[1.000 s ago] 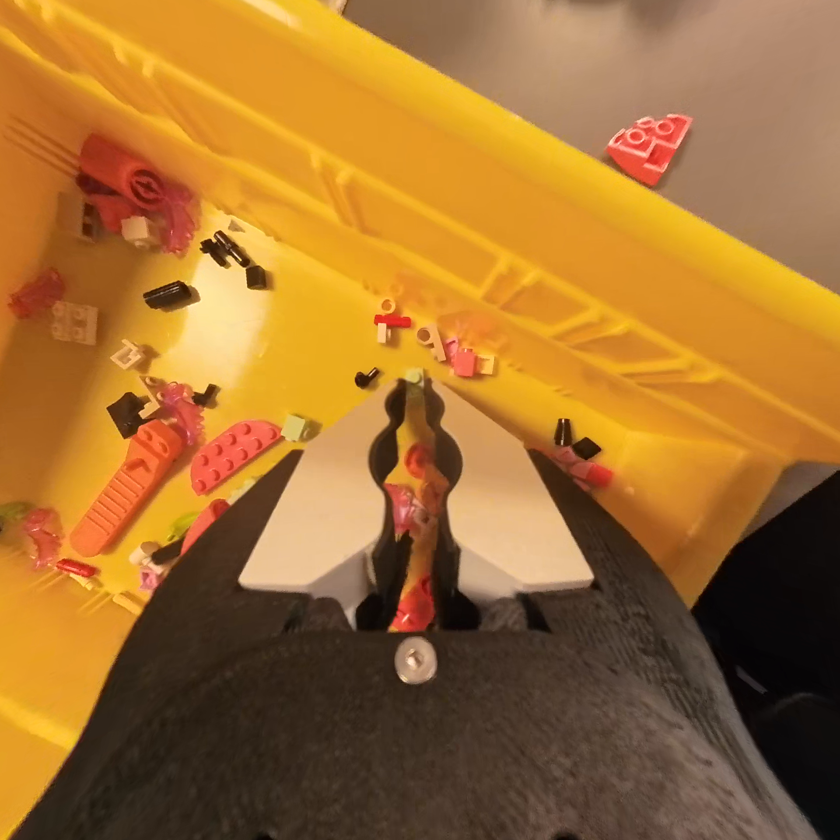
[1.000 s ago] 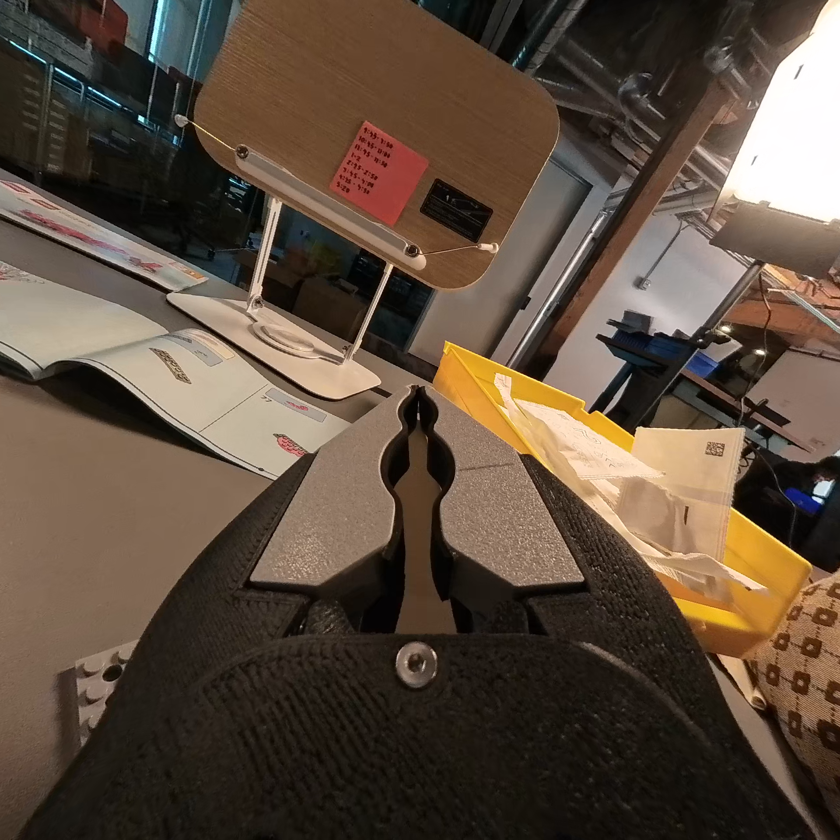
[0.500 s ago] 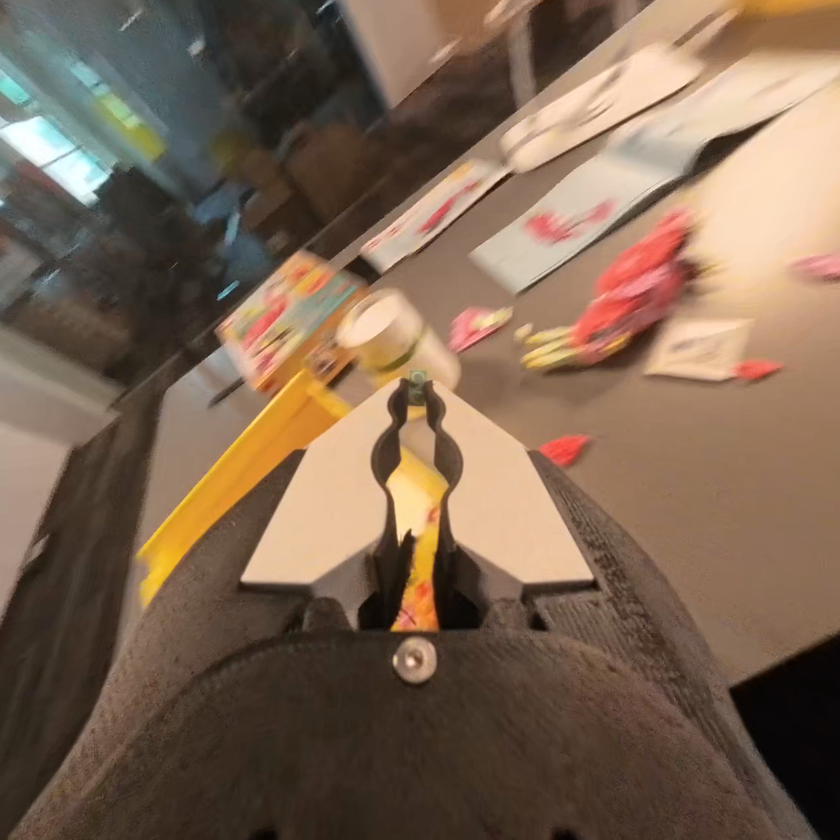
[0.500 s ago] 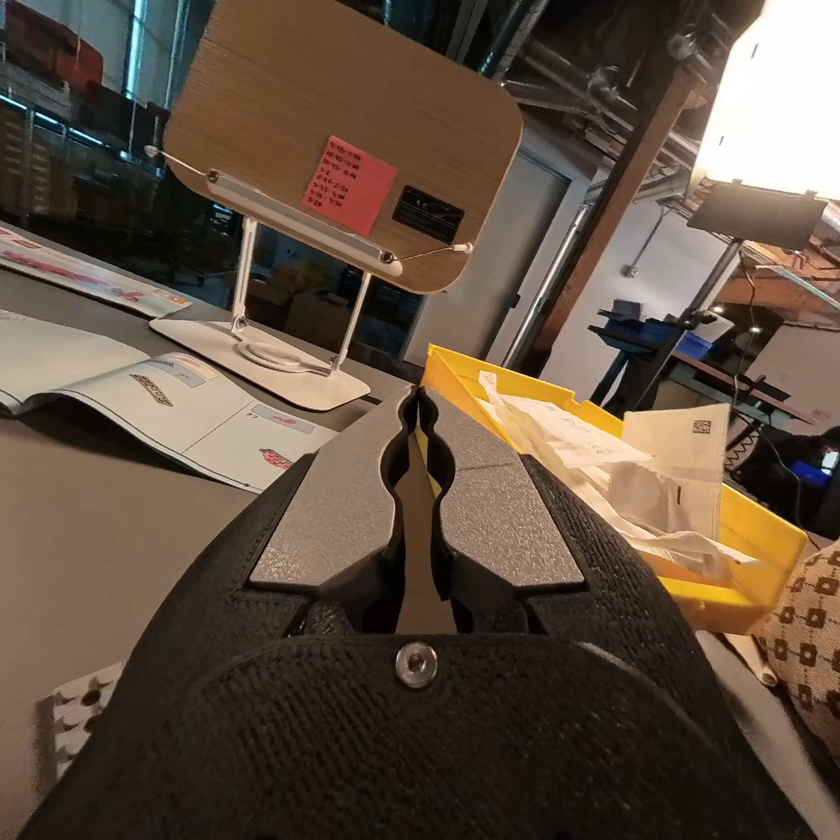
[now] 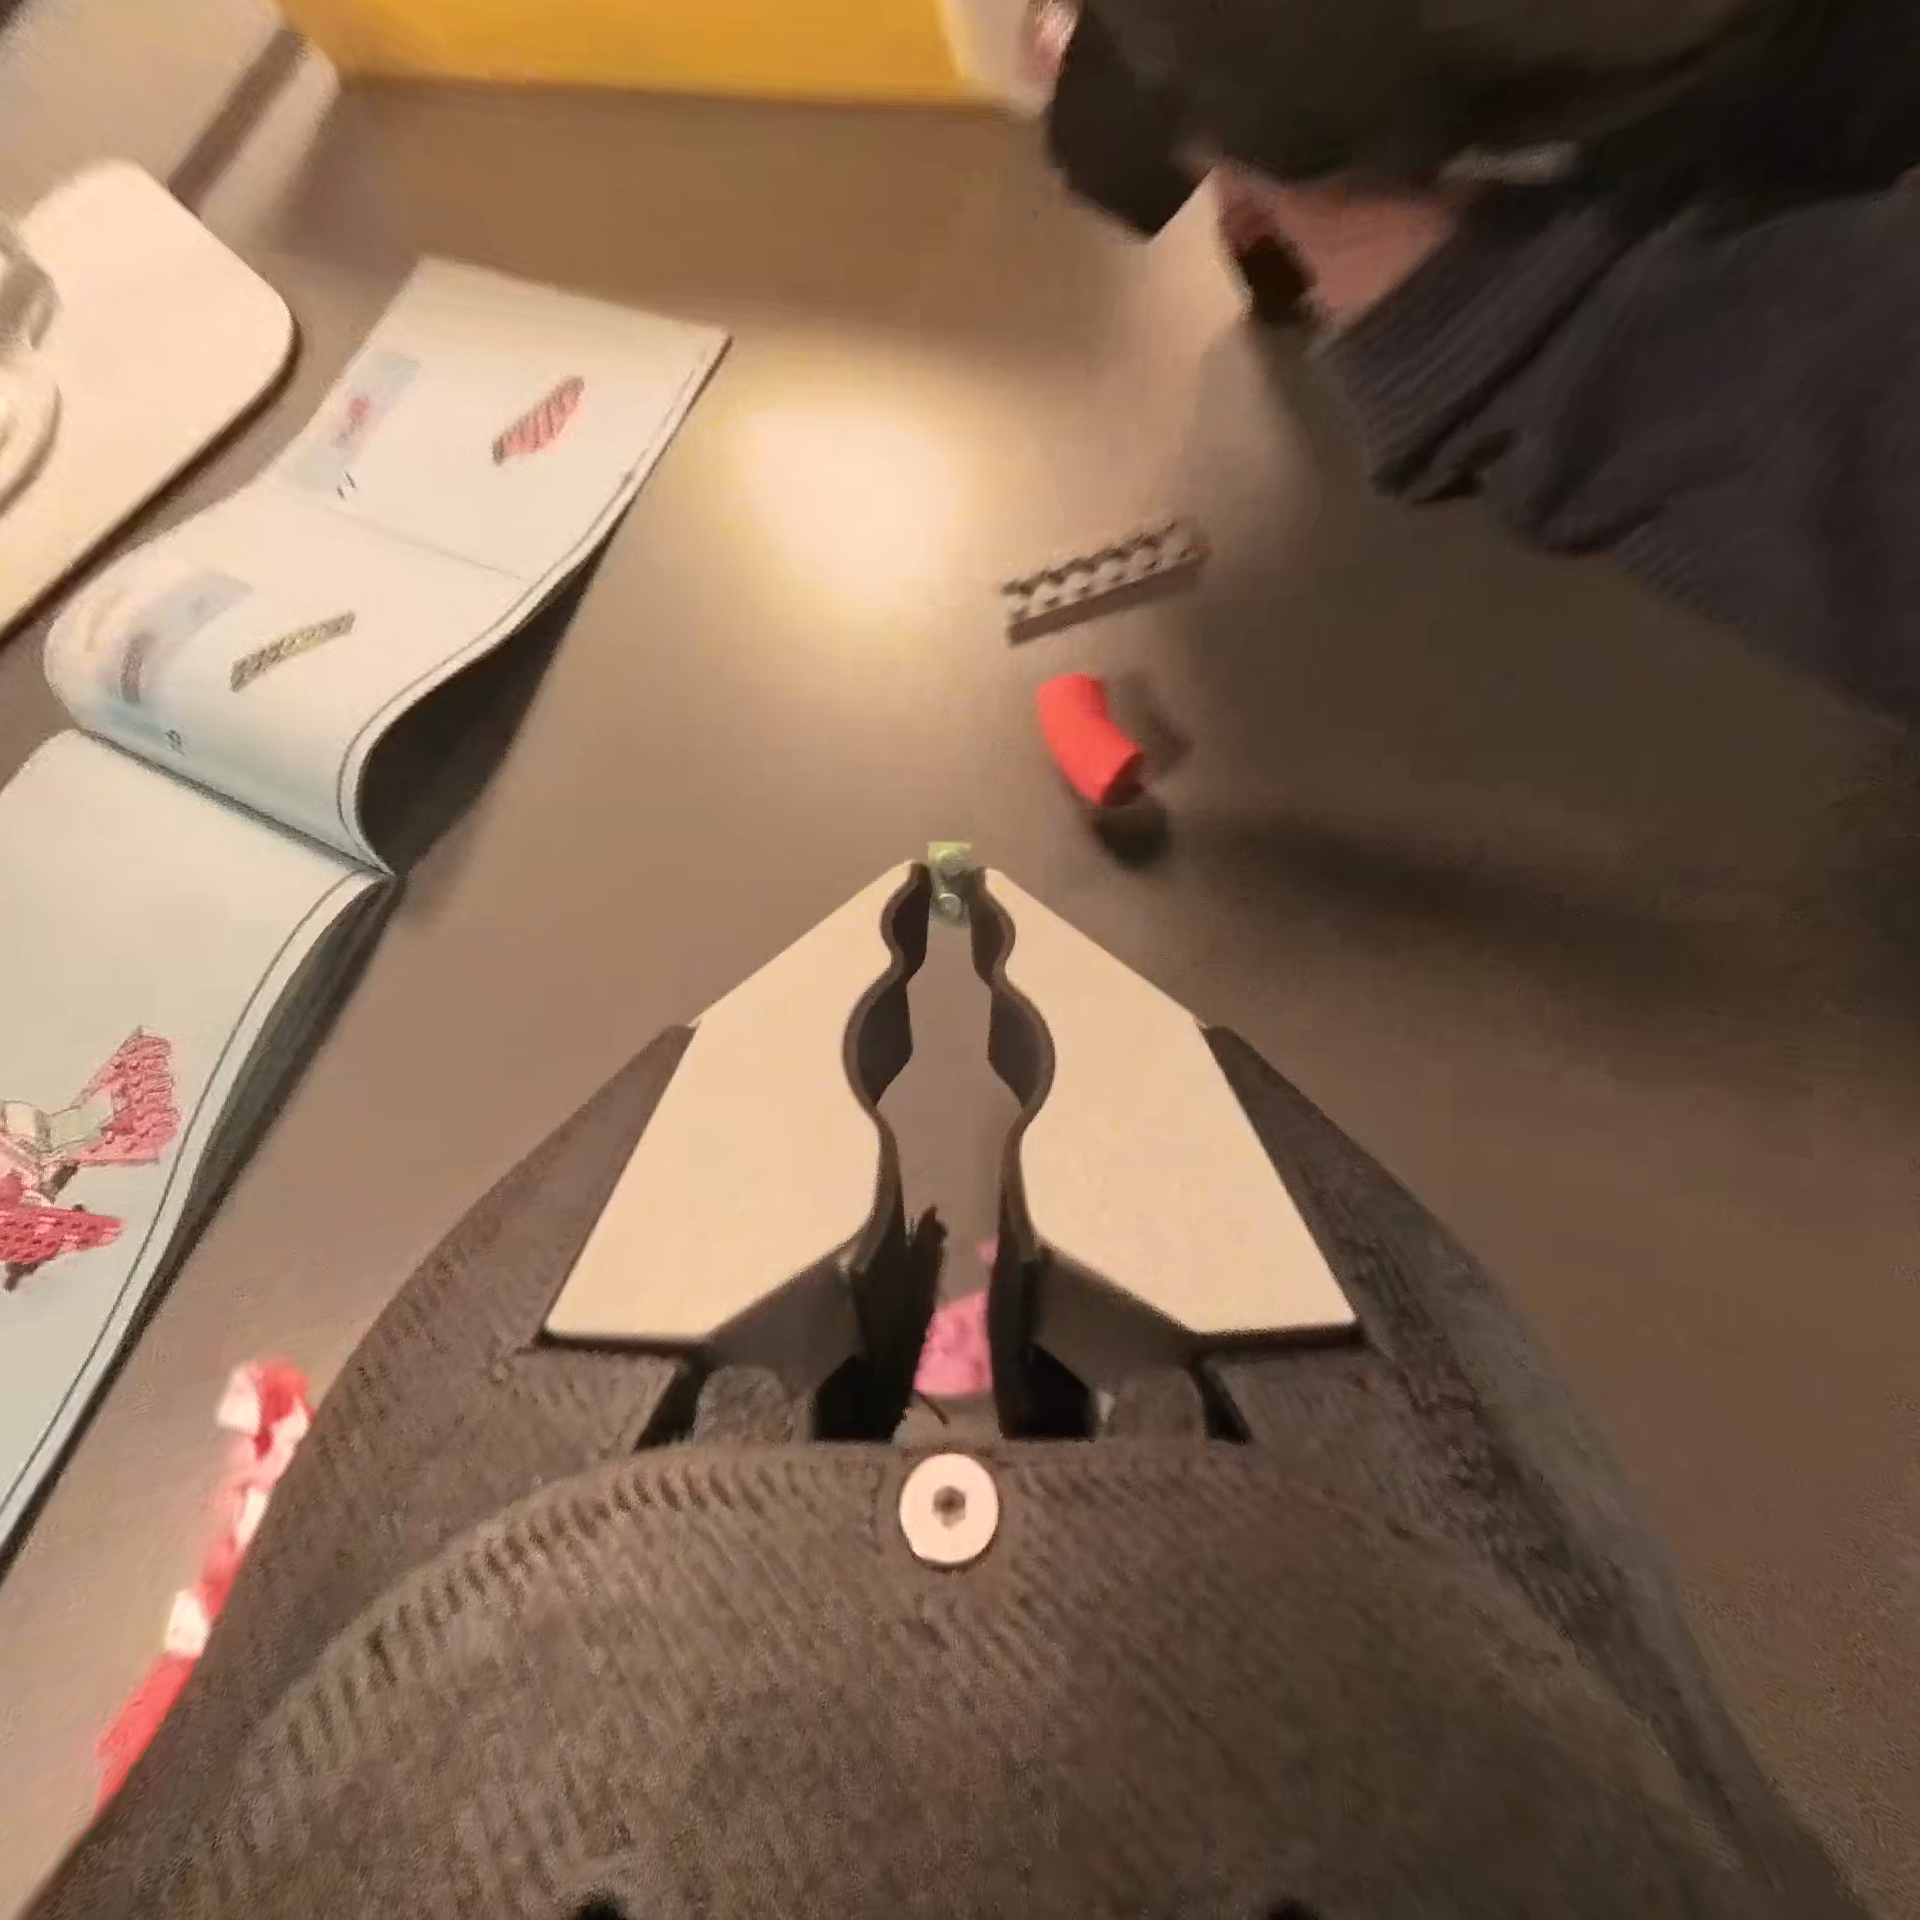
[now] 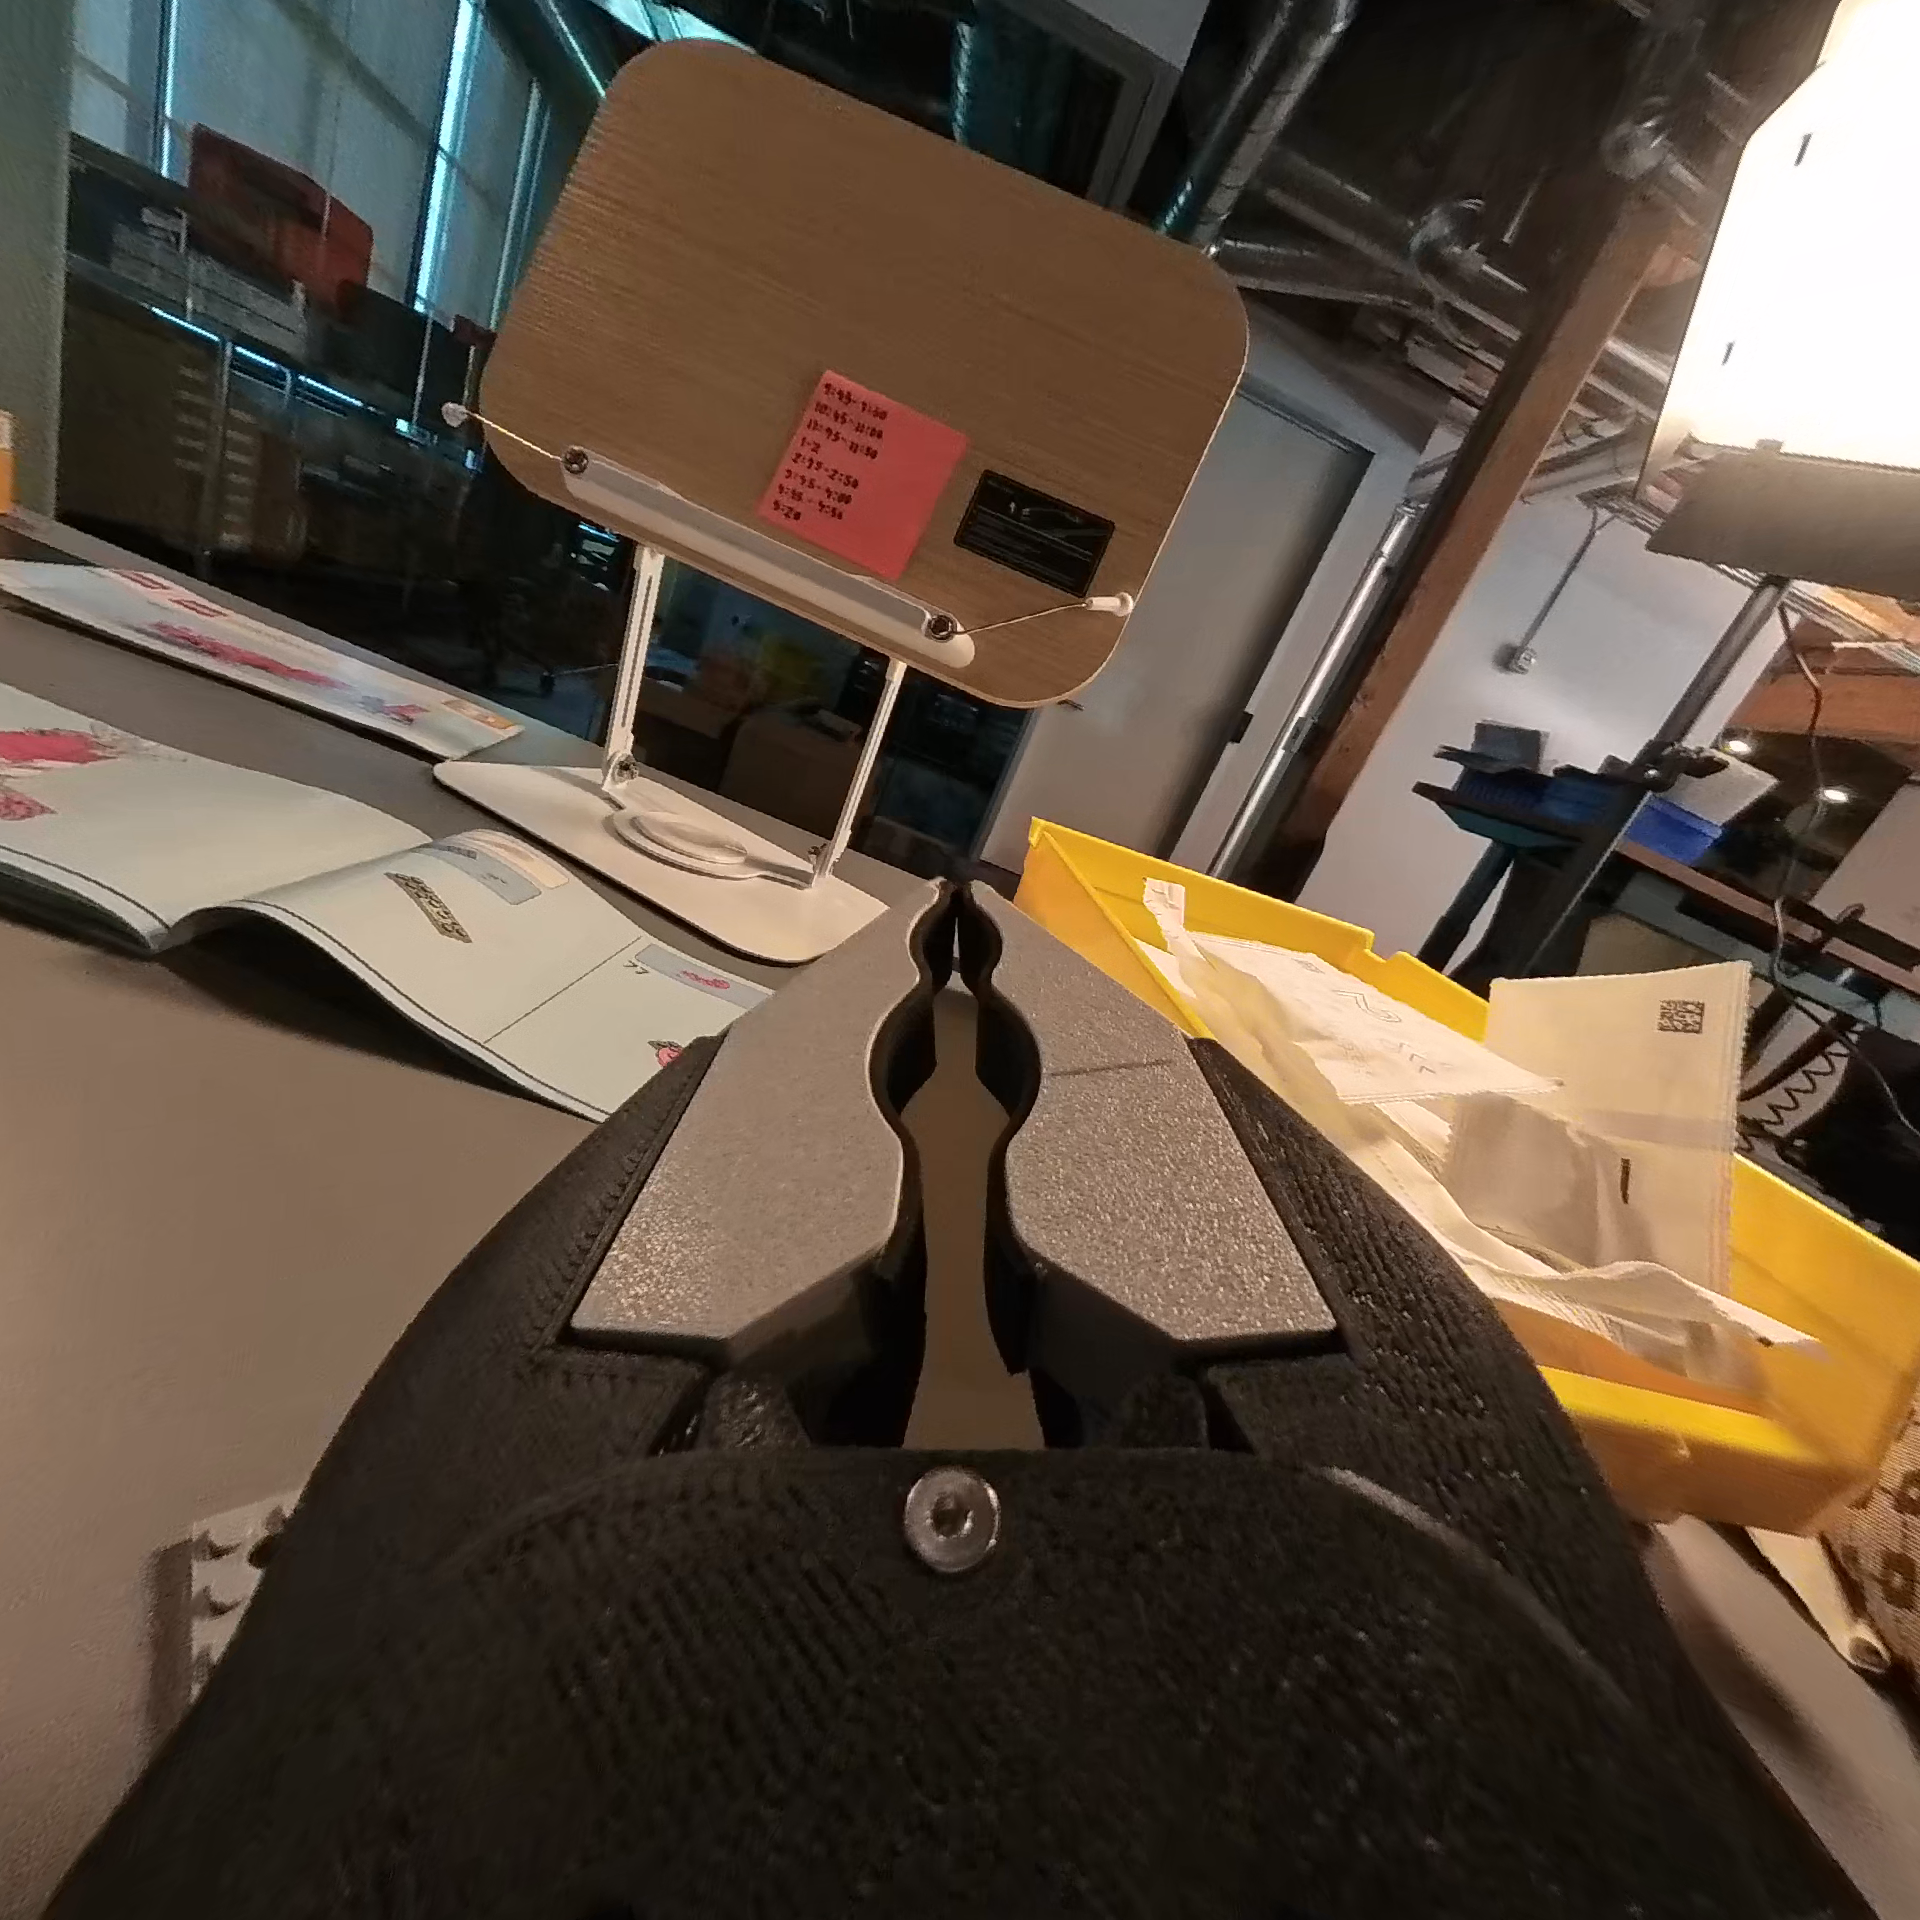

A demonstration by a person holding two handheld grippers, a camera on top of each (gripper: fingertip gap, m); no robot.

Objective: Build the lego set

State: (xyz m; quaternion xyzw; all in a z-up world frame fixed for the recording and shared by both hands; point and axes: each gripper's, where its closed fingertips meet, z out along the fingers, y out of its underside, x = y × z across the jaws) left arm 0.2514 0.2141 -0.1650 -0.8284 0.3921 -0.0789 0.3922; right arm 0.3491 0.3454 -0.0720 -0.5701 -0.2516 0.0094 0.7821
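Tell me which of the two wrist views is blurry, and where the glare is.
Left wrist view: motion-smeared, with the red curved piece, grey studded plate and sleeve soft, and a warm glare patch on the table. Right wrist view: mostly sharp, but the lamp is blown out white at top right.

Writing shows in several spots — content not given here. Pink sticky note [image 6: 862, 470] on the wooden board [image 6: 831, 343] of the book stand: handwritten lines of numbers. Black plate [image 6: 1034, 531] beside it: small print, too fine to read. White packet [image 6: 1673, 1049] in the yellow bin [image 6: 1091, 862]: square 2D code. Paper bags [image 6: 1340, 1029] in the same bin: faint printed marks. Open booklet [image 6: 499, 935] on the table [image 6: 208, 1143] — pics w/ small step nos., blurred.
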